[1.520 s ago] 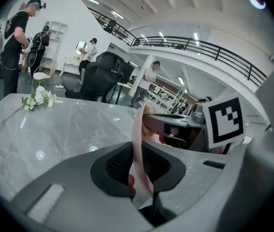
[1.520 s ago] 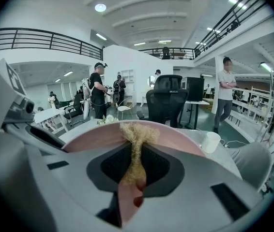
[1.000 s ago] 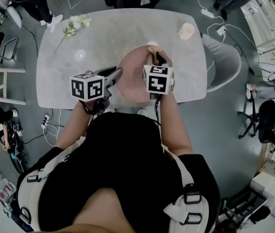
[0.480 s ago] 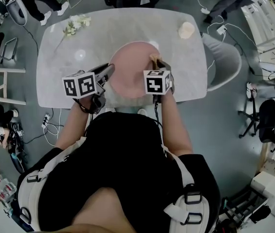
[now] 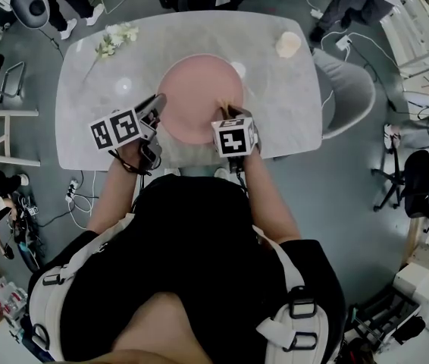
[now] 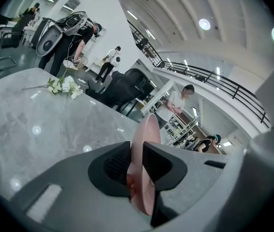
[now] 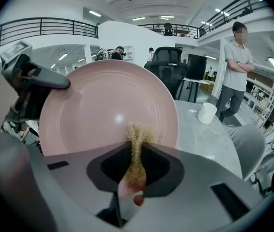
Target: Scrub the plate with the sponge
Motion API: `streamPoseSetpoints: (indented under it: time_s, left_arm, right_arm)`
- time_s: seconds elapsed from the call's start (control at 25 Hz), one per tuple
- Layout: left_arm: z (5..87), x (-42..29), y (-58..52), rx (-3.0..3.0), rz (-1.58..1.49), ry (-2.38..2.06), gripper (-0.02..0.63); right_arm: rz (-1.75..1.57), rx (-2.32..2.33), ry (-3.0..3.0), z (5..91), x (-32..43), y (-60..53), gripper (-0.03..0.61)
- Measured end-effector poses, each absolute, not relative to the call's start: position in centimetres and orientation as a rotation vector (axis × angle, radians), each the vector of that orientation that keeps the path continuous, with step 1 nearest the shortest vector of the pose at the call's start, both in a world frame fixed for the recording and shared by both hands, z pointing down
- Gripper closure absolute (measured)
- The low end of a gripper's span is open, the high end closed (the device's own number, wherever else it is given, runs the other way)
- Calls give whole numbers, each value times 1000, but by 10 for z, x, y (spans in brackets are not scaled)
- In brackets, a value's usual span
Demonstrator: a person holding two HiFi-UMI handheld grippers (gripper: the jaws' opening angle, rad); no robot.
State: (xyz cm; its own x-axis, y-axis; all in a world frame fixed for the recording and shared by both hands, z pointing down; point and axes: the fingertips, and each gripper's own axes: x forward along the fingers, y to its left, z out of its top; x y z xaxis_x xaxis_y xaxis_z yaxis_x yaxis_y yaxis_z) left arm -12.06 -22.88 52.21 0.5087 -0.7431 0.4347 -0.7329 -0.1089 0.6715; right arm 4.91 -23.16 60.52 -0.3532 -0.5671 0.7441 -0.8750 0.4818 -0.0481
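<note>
The left gripper (image 6: 136, 166) is clamped on the rim of the pink plate (image 6: 145, 129), which runs edge-on straight out from between its jaws, tilted up over the marble table (image 6: 40, 124); the right gripper (image 7: 136, 167) is closed on the tan sponge (image 7: 137, 146), whose frayed tip sticks out ahead of the jaws; the plate's hollow face stands directly in front of that tip, low down near the closer rim; whether they touch I cannot tell; the scrub likely calls for pressing the sponge forward, then sweeping it up across the face.
</note>
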Motion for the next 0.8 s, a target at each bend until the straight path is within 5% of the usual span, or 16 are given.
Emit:
streamPoseSetpoints:
  time_s: [0.8]
  left_arm:
    - [529, -103, -232, 1850, -8, -1187, 545]
  right_arm:
    - [720, 905, -2263, 570, -36, -200, 517]
